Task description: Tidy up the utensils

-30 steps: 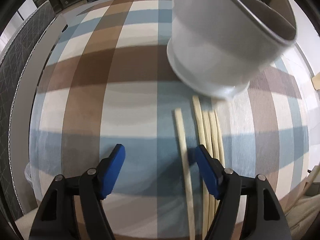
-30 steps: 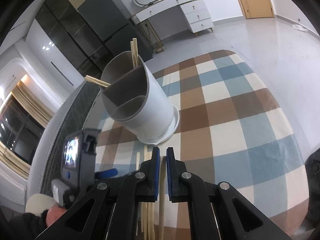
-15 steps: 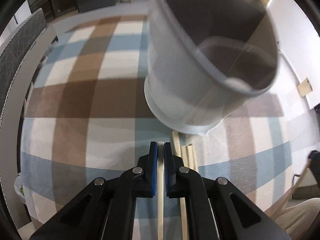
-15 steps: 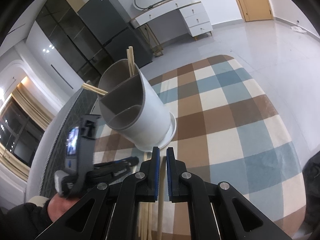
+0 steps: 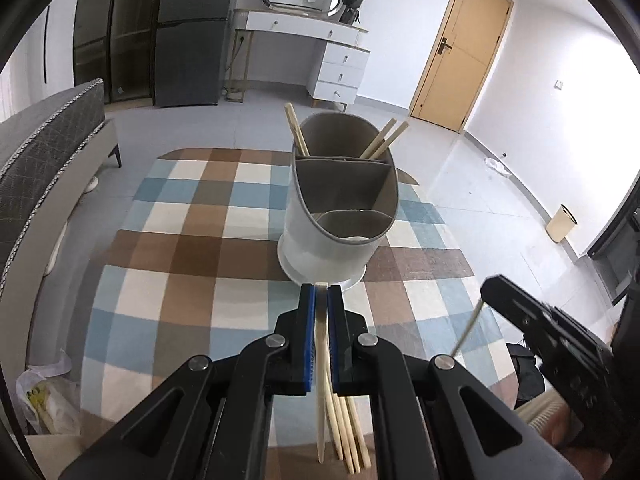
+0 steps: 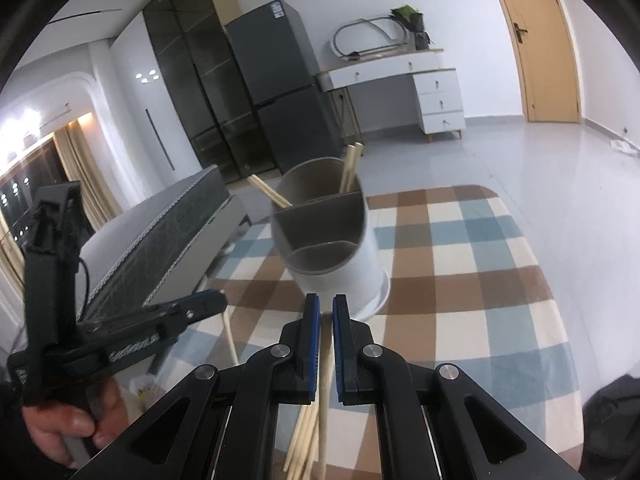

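Observation:
A grey-and-white utensil holder stands on the checked tablecloth, with three wooden chopsticks leaning in its back compartment. My left gripper is shut on a single chopstick, lifted just in front of the holder. Below it, a few loose chopsticks lie on the cloth. My right gripper is shut on another chopstick, also near the holder's base. Each gripper shows in the other's view: the right gripper with its stick, the left gripper with its stick hanging down.
A grey quilted sofa runs along the table's left side. A plastic bag sits at the lower left. A dark fridge, a white dresser and a wooden door stand at the room's far side.
My left gripper closed on a chopstick from the loose bunch, then rose and tilted up with it. The right gripper lifted a little, still gripping its chopstick.

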